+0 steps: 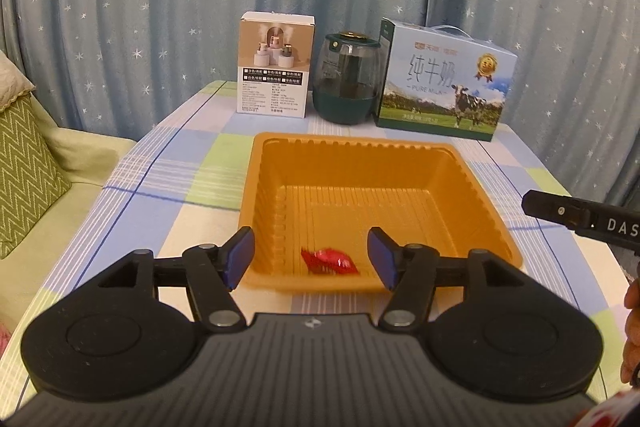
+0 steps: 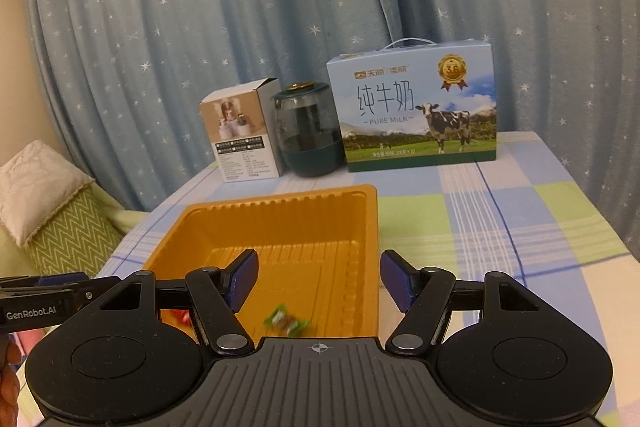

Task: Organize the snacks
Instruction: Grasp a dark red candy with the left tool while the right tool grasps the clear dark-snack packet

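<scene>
Orange tray: two wrapped candies.

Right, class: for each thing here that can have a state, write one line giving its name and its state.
Left hand-held gripper: open, holding nothing.
Right hand-held gripper: open, holding nothing.
Orange tray: upright on the table, holding sweets.
Red sweet: wrapped, in the tray.
Green sweet: wrapped, blurred, over the tray's near edge.
Milk carton: closed, upright.
White box: closed, upright.
Green jar: lid on, upright.
</scene>
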